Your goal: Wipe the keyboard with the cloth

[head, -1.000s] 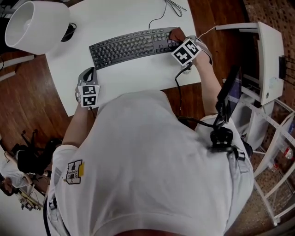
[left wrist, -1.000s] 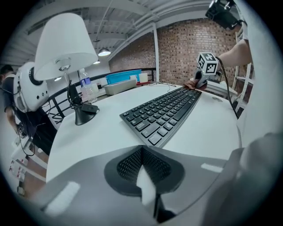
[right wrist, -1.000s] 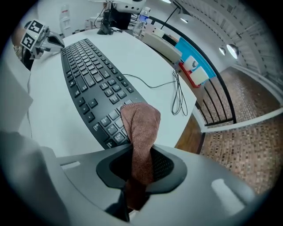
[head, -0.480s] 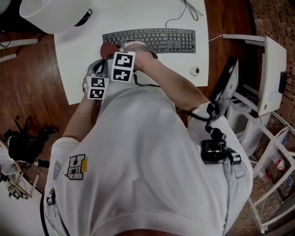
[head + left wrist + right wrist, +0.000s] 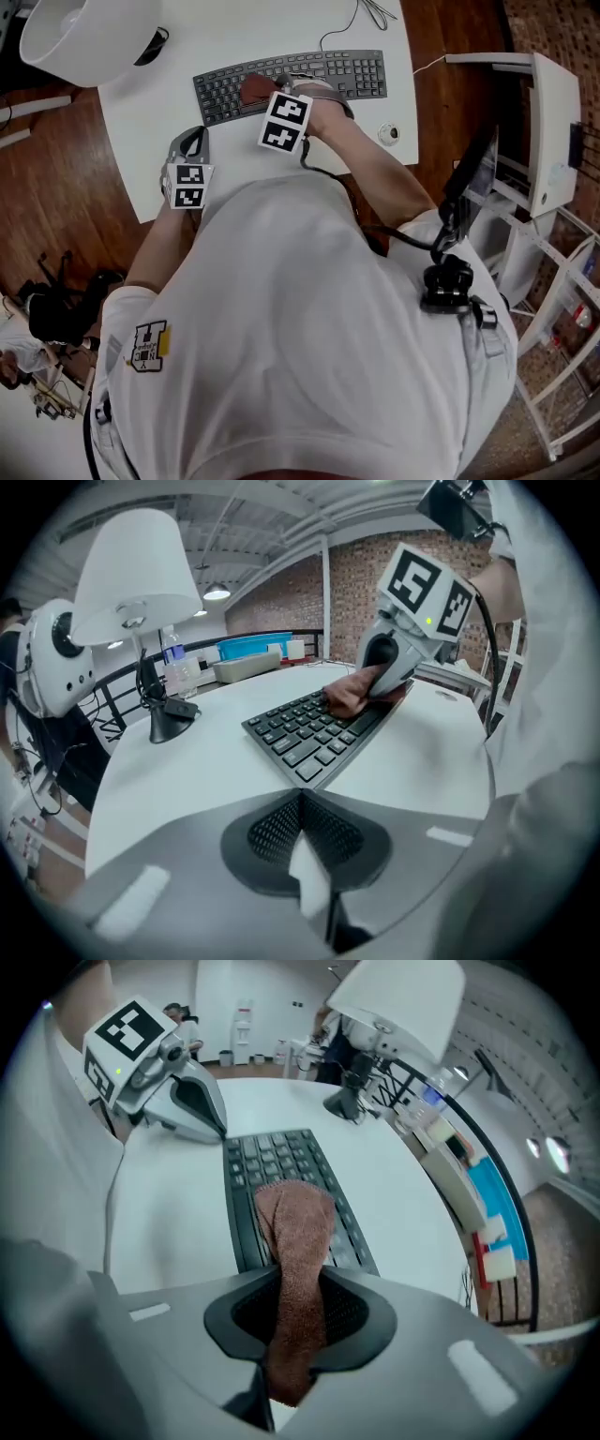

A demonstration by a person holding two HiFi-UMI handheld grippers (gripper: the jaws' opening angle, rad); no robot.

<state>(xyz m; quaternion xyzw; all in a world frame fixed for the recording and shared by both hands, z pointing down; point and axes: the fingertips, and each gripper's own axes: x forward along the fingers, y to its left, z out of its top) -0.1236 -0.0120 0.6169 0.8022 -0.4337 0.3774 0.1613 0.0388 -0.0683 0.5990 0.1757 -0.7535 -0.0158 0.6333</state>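
A black keyboard [image 5: 323, 73] lies on the white table [image 5: 272, 28]. My right gripper [image 5: 265, 97] is shut on a brown cloth [image 5: 254, 89] and holds it down on the keyboard's left part. In the right gripper view the cloth [image 5: 298, 1232] hangs out from between the jaws onto the keys of the keyboard [image 5: 258, 1166]. My left gripper [image 5: 191, 141] rests shut and empty on the table near the keyboard's front left corner. From the left gripper view, the keyboard [image 5: 300, 738] runs away from me, with the cloth [image 5: 349, 694] under the right gripper [image 5: 382, 672].
A white lamp [image 5: 89, 37] stands at the table's far left. A small round object [image 5: 389, 134] lies near the right table edge. The keyboard cable [image 5: 336, 36] runs off the far side. White shelving [image 5: 548, 122] stands to the right on the wooden floor.
The right gripper swept the cloth from the keyboard's right end to its left end, then came back a little onto the left keys. The left gripper stayed put.
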